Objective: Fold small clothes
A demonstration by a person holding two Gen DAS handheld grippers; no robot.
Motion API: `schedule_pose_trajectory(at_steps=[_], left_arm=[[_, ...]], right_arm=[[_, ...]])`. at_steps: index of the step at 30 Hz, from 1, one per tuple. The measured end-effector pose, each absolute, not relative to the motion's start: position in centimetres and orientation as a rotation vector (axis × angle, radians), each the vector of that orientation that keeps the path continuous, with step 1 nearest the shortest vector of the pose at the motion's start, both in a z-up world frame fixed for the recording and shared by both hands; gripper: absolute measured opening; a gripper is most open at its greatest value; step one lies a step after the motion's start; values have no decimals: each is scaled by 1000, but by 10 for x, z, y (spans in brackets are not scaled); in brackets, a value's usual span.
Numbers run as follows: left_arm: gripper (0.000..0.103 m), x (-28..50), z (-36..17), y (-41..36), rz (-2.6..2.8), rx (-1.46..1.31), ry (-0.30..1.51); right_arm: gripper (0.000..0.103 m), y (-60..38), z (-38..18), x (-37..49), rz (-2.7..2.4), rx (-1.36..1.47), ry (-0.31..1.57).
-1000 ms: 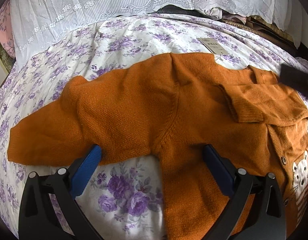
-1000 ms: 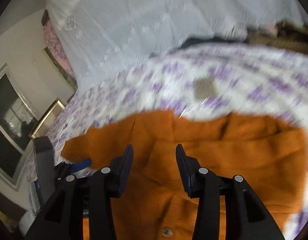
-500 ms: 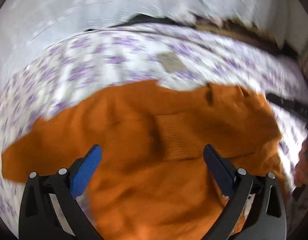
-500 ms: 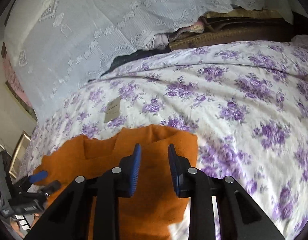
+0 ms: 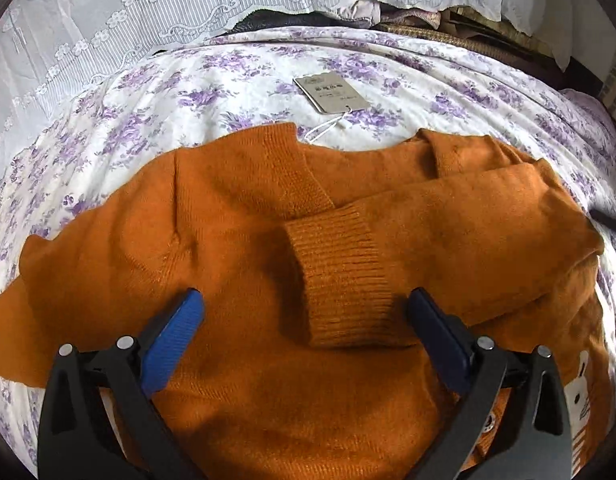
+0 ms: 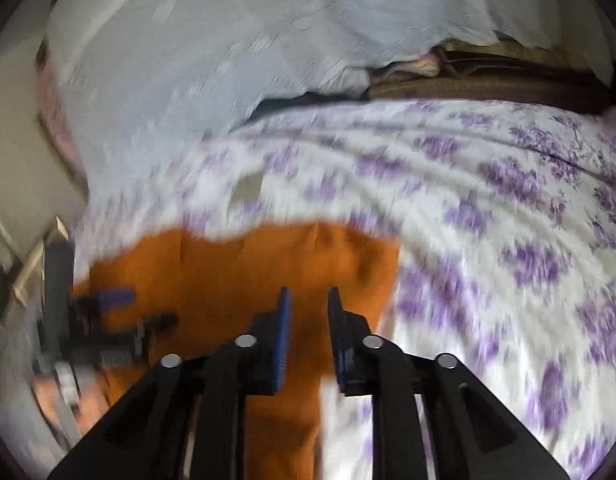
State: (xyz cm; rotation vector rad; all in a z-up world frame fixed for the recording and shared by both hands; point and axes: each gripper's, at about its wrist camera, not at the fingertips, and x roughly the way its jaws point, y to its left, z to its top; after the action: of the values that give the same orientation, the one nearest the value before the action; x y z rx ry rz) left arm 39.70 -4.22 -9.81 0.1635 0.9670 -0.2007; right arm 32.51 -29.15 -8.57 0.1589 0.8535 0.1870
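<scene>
An orange knit cardigan [image 5: 236, 240] lies flat on the floral bedsheet [image 5: 228, 76]. Its right sleeve is folded across the chest, the ribbed cuff [image 5: 340, 280] near the middle. The left sleeve still stretches out to the left. A white cat patch [image 5: 580, 396] shows at the lower right. My left gripper [image 5: 304, 312] is wide open and empty, hovering over the cardigan's chest with the cuff between its fingers. My right gripper [image 6: 308, 300] is open only a narrow gap and empty, above the cardigan's right edge [image 6: 348, 264]. The right view is blurred.
A paper hang tag [image 5: 332, 92] on a string lies on the sheet just beyond the collar. A white lace cover [image 5: 148, 8] and piled fabrics [image 5: 408, 20] stand at the far side. The left gripper [image 6: 112, 320] shows at the left of the right wrist view.
My left gripper has swung right from the left armpit to over the chest and folded cuff. My right gripper has narrowed its gap and moved to the cardigan's right edge.
</scene>
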Motion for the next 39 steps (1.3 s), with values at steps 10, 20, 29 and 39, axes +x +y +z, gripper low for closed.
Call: schedule_pose_trajectory(at_steps=[10,20,29,39], left_arm=[[99,393,-97,-36,-196,125,969],[99,370,-76,6,-126,12,920],[99,328,-70,186,74,-449,928],[99,336,-92,280,91,-811,865]], right_arm=[[29,-271,-42,303,144,102,699],[61,-241,-64,353,165,124,730],[92,-277,-65,330,188,203,686],[95,-348,-87,307,28,578,665]])
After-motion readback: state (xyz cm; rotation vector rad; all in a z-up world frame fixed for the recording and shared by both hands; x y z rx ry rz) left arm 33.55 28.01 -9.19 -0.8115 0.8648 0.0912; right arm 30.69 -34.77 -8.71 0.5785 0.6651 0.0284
